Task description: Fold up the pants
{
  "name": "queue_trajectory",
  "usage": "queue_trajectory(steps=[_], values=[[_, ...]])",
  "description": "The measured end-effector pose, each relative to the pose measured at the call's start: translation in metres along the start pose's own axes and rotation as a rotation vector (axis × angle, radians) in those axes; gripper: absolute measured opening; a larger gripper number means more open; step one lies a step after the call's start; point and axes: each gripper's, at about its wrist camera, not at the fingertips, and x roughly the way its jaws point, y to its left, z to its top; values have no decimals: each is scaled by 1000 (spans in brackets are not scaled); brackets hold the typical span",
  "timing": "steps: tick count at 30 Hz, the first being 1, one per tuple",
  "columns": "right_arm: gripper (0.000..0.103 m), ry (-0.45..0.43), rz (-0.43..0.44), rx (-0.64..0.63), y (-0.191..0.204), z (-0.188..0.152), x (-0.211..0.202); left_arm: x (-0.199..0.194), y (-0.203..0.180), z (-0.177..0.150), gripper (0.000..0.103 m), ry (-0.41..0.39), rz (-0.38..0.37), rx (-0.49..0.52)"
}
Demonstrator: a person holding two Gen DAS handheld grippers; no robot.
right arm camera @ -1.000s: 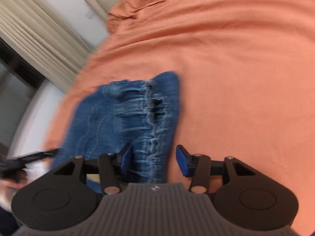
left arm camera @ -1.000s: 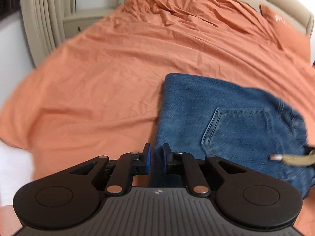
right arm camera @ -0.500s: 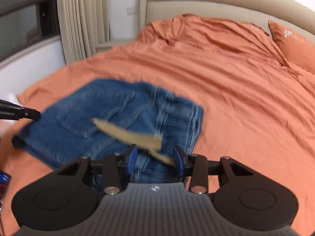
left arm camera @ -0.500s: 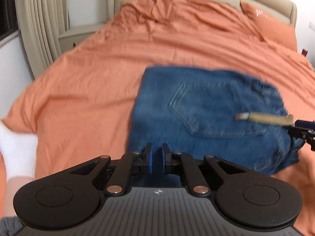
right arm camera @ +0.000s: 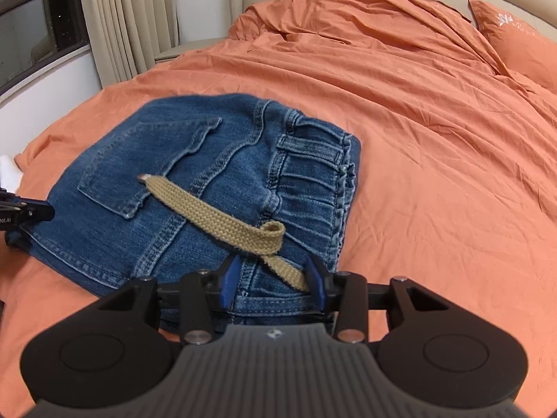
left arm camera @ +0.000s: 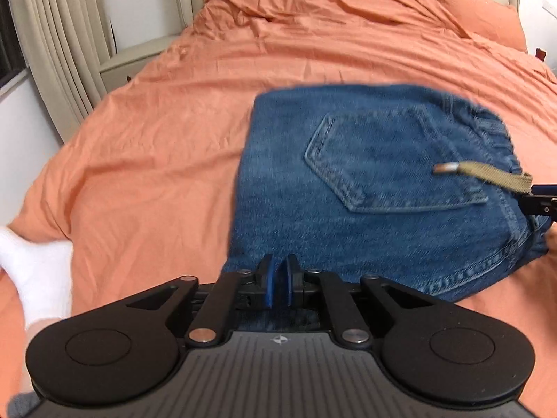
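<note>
The folded jeans (right arm camera: 209, 188) lie on the orange bedspread (right arm camera: 435, 139), near the bed's left side and toward its near end. They form a compact packet with a back pocket (left arm camera: 386, 160) facing up and the gathered waistband (right arm camera: 313, 181) along the right edge. A tan drawstring (right arm camera: 216, 212) lies across the top of the denim, its capped tip resting by the pocket and its other end looped back near the waistband.

The left gripper (left arm camera: 277, 284) sits at the near left edge of the jeans with its blue pads nearly together; denim seems to lie in the narrow gap, though that edge is blurred, so whether it grips the cloth cannot be told. The right gripper (right arm camera: 273, 278) stands spread wide over the near right corner of the packet, with the drawstring's lower stretch running between its fingers, and clasps nothing.

A pillow (right arm camera: 522, 35) lies at the far right, a curtain (right arm camera: 128, 21) hangs far left, and a white sock (left arm camera: 38, 278) shows at the near left.
</note>
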Motion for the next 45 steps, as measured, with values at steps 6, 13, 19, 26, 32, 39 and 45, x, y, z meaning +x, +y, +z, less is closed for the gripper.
queue_trajectory(steps=[6, 13, 19, 26, 32, 39, 45], values=[[54, -83, 7, -13, 4, 25, -49, -71, -18, 29, 21, -133, -17, -33], [73, -246, -15, -5, 21, 42, -148, -159, -68, 35, 52, -300, 44, -26], [81, -349, -54, -78, 49, 17, -218, -203, -103, 17, 68, -374, 105, -65], [82, -454, -93, -12, 67, -35, -259, -217, -124, -18, 81, -362, 118, -79], [82, -443, -142, 20, 69, -64, -252, -204, -129, -44, 81, -313, 132, -110], [82, -358, -135, 55, 67, -81, -219, -180, -139, -62, 81, -231, 138, -105], [82, -335, -130, 49, 67, -86, -210, -177, -144, -64, 81, -222, 131, -94]])
